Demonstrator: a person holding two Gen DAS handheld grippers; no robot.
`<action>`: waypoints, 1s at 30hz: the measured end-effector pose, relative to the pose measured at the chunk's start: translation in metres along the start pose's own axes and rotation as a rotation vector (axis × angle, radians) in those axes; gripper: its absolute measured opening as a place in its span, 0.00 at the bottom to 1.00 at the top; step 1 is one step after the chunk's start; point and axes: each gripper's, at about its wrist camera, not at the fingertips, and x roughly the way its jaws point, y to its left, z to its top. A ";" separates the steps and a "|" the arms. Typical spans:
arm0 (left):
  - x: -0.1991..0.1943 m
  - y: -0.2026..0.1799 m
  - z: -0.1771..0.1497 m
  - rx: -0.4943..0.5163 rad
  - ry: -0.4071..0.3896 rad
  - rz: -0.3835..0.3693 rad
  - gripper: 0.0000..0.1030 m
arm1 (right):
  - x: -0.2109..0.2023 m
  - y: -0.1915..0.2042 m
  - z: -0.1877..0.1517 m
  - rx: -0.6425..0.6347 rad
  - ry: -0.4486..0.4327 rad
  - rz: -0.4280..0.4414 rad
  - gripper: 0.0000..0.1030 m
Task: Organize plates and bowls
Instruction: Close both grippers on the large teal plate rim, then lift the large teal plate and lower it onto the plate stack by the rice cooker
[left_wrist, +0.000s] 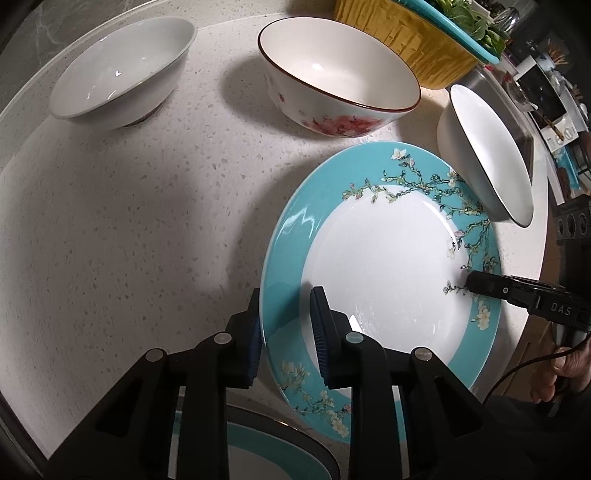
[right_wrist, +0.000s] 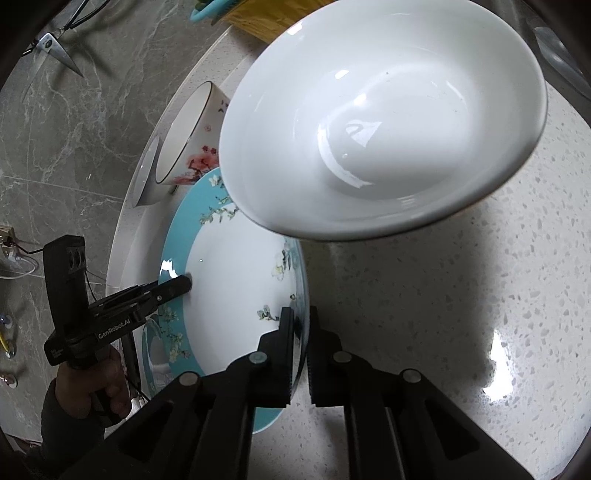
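On the speckled counter (left_wrist: 129, 221), the left gripper (left_wrist: 286, 332) and the right gripper (right_wrist: 301, 347) are both clamping opposite rim edges of the blue-rimmed plate (left_wrist: 380, 266), beside a white bowl (right_wrist: 384, 122).

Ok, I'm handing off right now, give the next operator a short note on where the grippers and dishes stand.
Left gripper: shut on the near rim of the teal floral plate.
Right gripper: shut on the opposite rim of the same plate.
Another teal plate lies below the left gripper.
Loose on the counter: plain white bowl, red-blossom bowl, small white bowl by the plate's far edge.
Done: plate gripped by both sides. Left: probably stack it on the other plate, then group the bowls.
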 end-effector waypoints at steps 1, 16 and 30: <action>-0.001 0.001 -0.001 -0.006 0.000 -0.003 0.21 | 0.000 0.000 0.000 0.004 0.001 0.000 0.08; -0.039 0.020 -0.006 -0.071 -0.035 -0.041 0.21 | -0.013 0.009 -0.002 0.029 0.002 0.033 0.08; -0.098 0.042 -0.055 -0.157 -0.122 -0.041 0.21 | -0.024 0.046 -0.007 -0.055 -0.009 0.071 0.09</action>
